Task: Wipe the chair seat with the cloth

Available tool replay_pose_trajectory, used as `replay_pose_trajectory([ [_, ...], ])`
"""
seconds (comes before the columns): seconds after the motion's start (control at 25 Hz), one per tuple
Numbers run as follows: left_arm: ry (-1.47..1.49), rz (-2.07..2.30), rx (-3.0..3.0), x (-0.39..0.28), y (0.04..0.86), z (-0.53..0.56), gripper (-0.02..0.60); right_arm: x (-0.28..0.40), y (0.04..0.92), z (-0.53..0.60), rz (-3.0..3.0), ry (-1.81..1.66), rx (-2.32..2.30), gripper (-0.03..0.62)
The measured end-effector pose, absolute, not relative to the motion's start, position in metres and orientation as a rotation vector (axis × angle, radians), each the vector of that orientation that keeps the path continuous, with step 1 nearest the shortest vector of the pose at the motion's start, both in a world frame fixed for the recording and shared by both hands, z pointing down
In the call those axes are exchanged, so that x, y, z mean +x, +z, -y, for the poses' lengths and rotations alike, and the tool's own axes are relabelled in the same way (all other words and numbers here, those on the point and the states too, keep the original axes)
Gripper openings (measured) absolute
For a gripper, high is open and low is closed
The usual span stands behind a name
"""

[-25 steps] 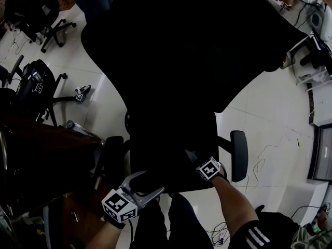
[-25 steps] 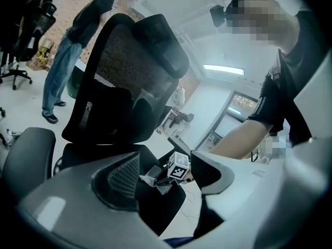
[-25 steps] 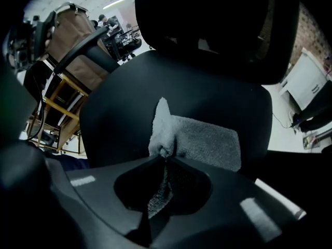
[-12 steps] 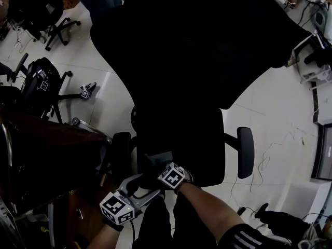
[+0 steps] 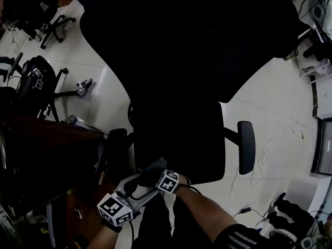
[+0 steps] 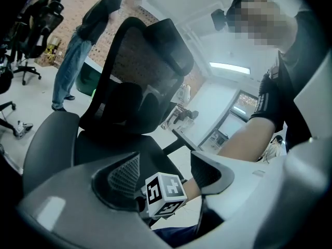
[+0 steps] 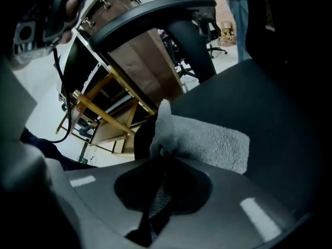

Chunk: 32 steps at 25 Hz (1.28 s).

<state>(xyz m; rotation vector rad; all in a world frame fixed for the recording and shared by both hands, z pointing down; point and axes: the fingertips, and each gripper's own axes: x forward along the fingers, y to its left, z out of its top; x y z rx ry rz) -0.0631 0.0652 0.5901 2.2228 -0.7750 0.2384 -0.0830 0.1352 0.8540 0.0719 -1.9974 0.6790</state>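
Although the head view is very dark, it looks down on a black office chair whose wide black padded seat (image 5: 176, 134) fills the middle of the frame, above a pale tiled floor (image 5: 280, 108). The right gripper (image 7: 163, 152) is clamped onto a light grey fluffy cloth (image 7: 207, 141), its jaws meeting on one bunched edge of the fabric. The cloth lies flat on the seat near the front corner on the person's left side, below the chair's black left armrest (image 7: 155, 12). A brown wooden desk (image 7: 140, 66) stands just beyond that armrest. The left gripper (image 6: 165, 167) holds nothing (its jaws stand well apart) and hovers by the front edge of the seat, just beside the right gripper. Its camera looks up across the seat to the tall black mesh backrest (image 6: 140, 61). A person in a dark top and jeans (image 6: 78, 51) stands in the background behind the chair.
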Motion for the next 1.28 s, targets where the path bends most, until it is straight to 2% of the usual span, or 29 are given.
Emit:
replay_pose_trajectory([
  [0.28,0.243,0.712,2.253,-0.036,0.588,-0.064,0.331,0.048,0.877,-0.131,1.837,0.696,0.203,0.025],
  [0.72,0.249,0.653,2.298,-0.002,0.580,-0.054,0.331,0.180,0.867,-0.120,1.716,0.804,0.456,0.025],
  [0.96,0.250,0.633,2.312,0.008,0.568,-0.056,0.331,0.179,0.849,-0.112,1.769,0.940,0.608,0.025],
  [1.28,0.245,0.625,2.412,-0.014,0.515,-0.058,0.324,0.112,0.693,-0.063,2.194,0.904,0.812,0.025],
])
